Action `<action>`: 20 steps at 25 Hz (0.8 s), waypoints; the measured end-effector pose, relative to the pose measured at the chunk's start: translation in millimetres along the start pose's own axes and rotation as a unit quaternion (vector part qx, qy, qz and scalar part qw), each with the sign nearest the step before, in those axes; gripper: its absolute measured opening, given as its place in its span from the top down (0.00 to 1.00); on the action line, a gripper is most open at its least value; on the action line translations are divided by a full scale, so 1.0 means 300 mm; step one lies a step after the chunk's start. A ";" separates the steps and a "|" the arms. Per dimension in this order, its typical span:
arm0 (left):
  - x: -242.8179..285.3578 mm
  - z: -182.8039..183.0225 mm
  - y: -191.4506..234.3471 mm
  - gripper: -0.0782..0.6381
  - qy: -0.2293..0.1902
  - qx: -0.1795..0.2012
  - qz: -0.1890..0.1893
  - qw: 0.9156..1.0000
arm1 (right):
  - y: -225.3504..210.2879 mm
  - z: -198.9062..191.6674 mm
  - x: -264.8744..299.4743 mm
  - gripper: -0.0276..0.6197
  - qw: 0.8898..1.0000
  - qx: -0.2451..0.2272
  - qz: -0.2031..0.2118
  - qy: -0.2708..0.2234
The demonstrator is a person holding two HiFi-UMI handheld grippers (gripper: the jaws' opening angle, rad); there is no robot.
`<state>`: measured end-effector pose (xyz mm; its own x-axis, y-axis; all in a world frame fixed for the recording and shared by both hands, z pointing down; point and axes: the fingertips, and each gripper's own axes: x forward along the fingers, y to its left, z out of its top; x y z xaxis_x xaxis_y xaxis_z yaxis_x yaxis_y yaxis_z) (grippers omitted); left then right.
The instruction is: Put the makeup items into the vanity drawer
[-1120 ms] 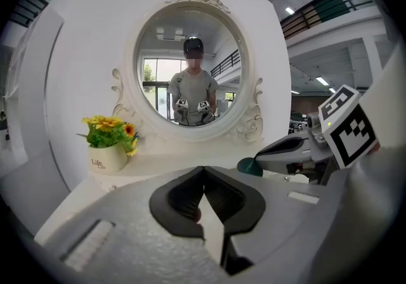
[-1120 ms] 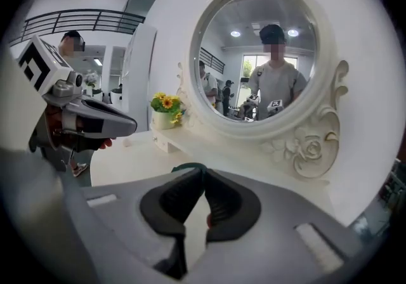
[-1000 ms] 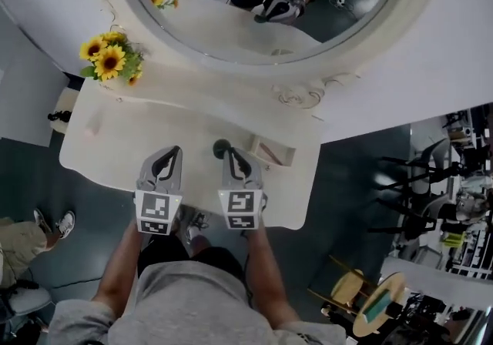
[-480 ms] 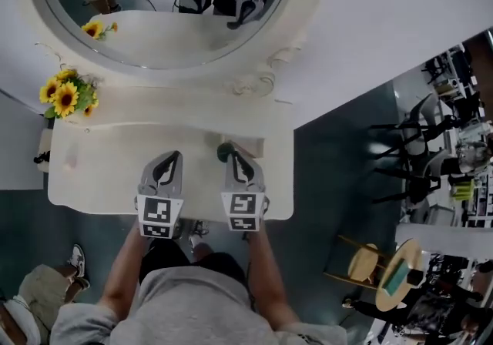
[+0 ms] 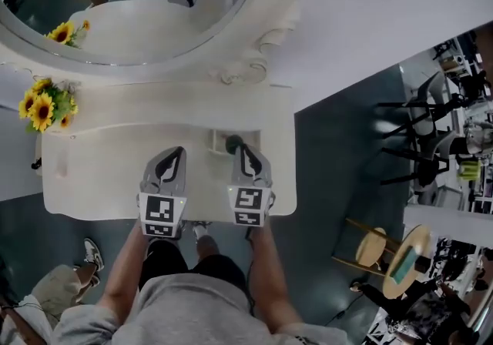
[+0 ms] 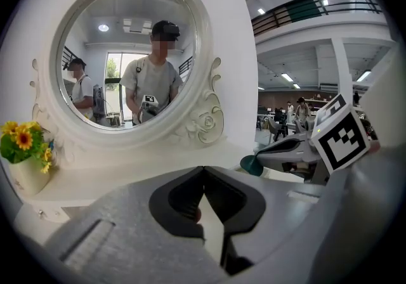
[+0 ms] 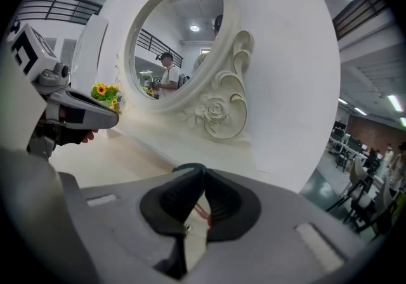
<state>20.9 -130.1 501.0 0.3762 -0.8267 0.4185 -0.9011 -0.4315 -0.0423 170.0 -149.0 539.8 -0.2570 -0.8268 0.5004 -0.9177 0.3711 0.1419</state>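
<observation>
Head view shows the left gripper (image 5: 176, 152) closed and empty above the white vanity counter (image 5: 100, 170), the right gripper (image 5: 239, 149) clamped on a dark green round-headed makeup item (image 5: 232, 142) apparently over the shallow open white drawer (image 5: 218, 135), so lowering and releasing likely come next.

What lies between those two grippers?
Only bare white tabletop, in the head view, between the left gripper and the right gripper, which holds a dark green item.

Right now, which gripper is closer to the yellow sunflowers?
The left. The left gripper hangs over the tabletop, right of the sunflowers; the right gripper, clamped on a dark green makeup item, is farther right.
</observation>
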 end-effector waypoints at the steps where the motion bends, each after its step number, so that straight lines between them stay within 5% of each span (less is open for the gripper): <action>1: 0.010 -0.007 -0.002 0.88 0.003 0.000 -0.002 1.000 | -0.004 -0.012 0.013 0.92 1.000 0.002 0.000 0.004; 17: 0.082 -0.095 -0.015 0.88 0.034 -0.006 -0.009 0.999 | -0.015 -0.116 0.104 0.92 0.999 0.015 0.000 0.036; 20: 0.086 -0.098 -0.020 0.88 0.034 -0.007 -0.010 0.999 | -0.019 -0.116 0.104 0.81 0.999 0.029 0.000 0.032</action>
<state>29.6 -138.2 538.5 0.3789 -0.7913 0.4799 -0.8967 -0.4421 -0.0209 177.7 -162.1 584.3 -0.2385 -0.7974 0.5544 -0.9344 0.3440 0.0929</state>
